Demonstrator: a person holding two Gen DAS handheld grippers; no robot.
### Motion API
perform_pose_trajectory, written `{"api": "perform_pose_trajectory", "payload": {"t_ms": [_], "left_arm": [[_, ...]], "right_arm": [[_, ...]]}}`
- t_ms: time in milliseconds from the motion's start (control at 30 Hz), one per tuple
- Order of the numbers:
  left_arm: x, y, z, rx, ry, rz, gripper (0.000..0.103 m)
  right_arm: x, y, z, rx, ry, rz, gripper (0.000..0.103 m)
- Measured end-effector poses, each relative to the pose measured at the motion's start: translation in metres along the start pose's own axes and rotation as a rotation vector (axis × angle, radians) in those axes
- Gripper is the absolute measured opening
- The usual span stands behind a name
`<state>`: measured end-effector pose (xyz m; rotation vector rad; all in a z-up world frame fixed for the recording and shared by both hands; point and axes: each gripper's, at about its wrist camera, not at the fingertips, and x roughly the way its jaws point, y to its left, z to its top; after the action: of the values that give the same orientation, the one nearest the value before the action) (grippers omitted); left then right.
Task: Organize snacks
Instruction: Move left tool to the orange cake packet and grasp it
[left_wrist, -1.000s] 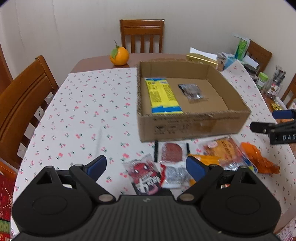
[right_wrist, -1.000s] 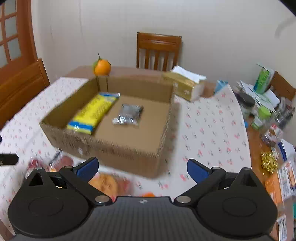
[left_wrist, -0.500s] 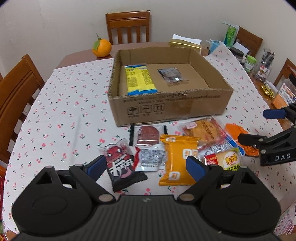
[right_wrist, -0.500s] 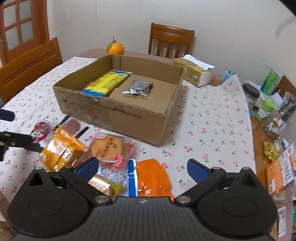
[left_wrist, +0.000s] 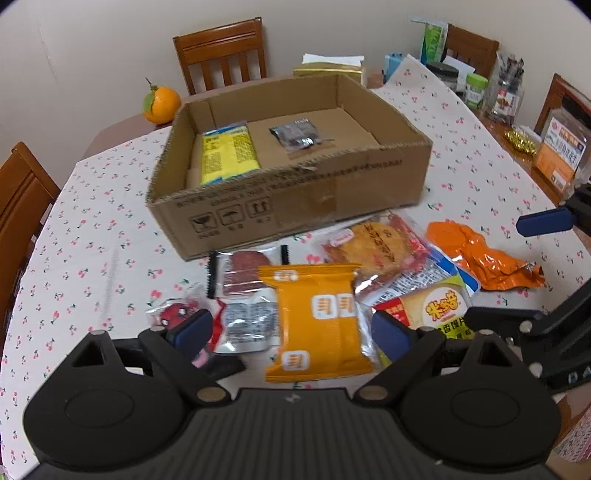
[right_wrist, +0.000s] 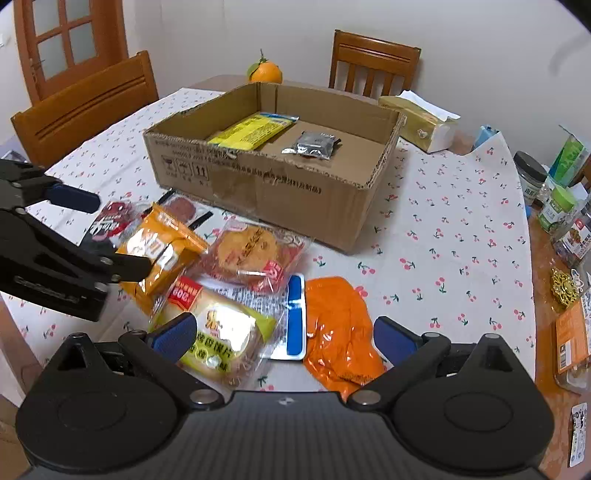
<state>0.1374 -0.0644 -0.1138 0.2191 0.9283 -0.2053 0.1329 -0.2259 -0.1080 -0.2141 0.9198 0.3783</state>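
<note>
cardboard box (left_wrist: 295, 199): open-topped, on table | inside: yellow packet (left_wrist: 227, 151) flat at left, silver pouch (left_wrist: 295, 136) beside it | in front, overlapping pile: orange packet (left_wrist: 317, 317), round-cake pack (left_wrist: 373, 243), bread pack (right_wrist: 218, 332), crumpled orange wrapper (right_wrist: 340, 328), red packet (right_wrist: 112, 219)

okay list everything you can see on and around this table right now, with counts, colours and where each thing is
cardboard box: 1, brown, table centre
yellow packet: 1, in box, left
silver pouch: 1, in box, middle
loose snack packets: about seven, orange, red, clear, in front of box
orange fruit: 1, behind box
tissue box: 1, gold, right of box
jars: several, table's right edge
chairs: at least three, wooden
left gripper: open, over packets
right gripper: open, over packets
</note>
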Motion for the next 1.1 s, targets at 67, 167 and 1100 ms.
{"api": "perform_pose_trajectory", "payload": {"t_ms": [67,167,1100], "left_arm": [[0.003,-0.007,0.0,0.011,-0.001,0.019,0.092],[0.006,-0.016,-0.001,0.041,-0.012,0.054,0.092],[0.015,-0.024,-0.005,0.021,-0.021,0.056,0.048]], "right_arm": [[-0.001,-0.001,-0.002,-0.011,0.006,0.01,0.103],[-0.002,-0.003,-0.005,-0.025,0.012,0.027,0.103],[0.005,-0.002,0.0,-0.124,0.023,0.111,0.103]]}}
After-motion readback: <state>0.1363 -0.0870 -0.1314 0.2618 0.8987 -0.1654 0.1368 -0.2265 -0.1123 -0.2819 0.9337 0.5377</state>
